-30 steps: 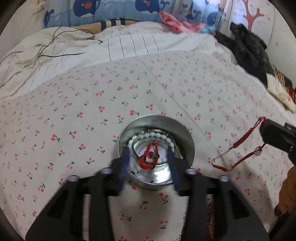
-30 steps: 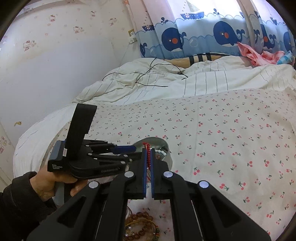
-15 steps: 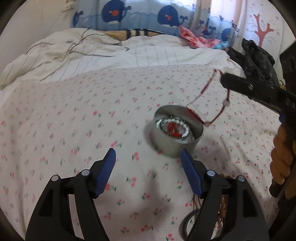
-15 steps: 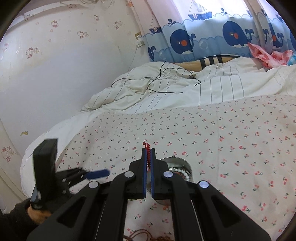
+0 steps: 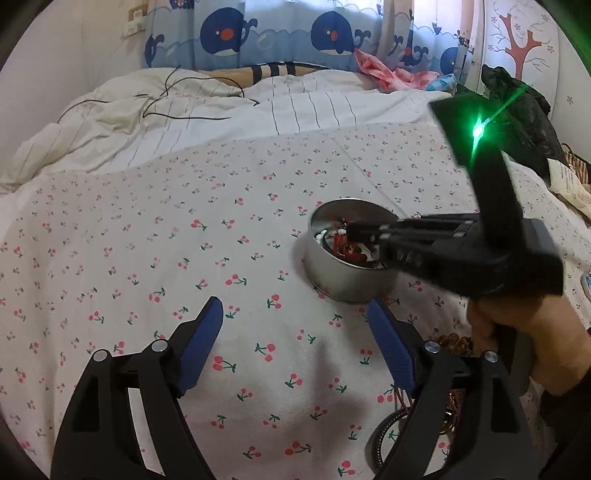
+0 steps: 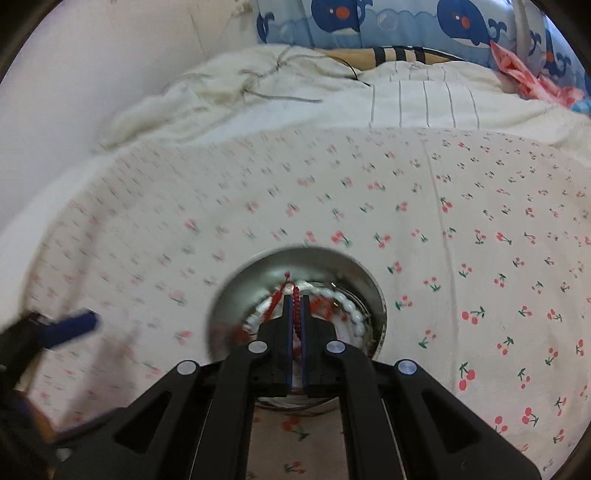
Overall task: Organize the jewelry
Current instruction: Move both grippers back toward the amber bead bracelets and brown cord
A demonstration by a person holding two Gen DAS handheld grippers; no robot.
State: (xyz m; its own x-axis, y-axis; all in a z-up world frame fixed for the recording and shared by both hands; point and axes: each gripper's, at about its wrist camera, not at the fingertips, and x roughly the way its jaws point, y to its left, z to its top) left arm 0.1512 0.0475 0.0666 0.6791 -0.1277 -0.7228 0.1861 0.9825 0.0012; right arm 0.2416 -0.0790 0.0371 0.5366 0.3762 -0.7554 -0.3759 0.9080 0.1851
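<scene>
The right gripper (image 6: 294,306) reaches down into a round metal tin (image 5: 334,280) that stands on the cherry-print sheet (image 5: 184,240) of the bed. Its two blue fingers (image 6: 286,332) are pressed almost together and they pinch a red cord bracelet (image 6: 295,314) between them; the cord comes up out of the gap and a loop of it hangs to the left side, inside the tin. Under it, on the bottom of the tin, lies a white bead bracelet (image 6: 351,310) that curves along the wall, together with some other red pieces which I cannot tell apart because this part is blurred. From the left camera the right gripper (image 5: 352,230) is seen from the side, with its tips over the tin mouth and a green light (image 5: 477,130) on its upper part; the person's hand (image 5: 524,343) holds its handle. The left gripper (image 5: 295,332) hovers near the tin, on the near side of it, and holds nothing: its fingers (image 5: 207,332) are spread wide, with only the sheet between them. By the right finger of this gripper, partly hidden, some brown beads (image 5: 452,339) lie on the sheet. At the far side of the bed there is a white striped quilt (image 5: 258,107) with a thin black cable (image 5: 177,110) on it, and behind it a curtain with whales (image 5: 221,35).
</scene>
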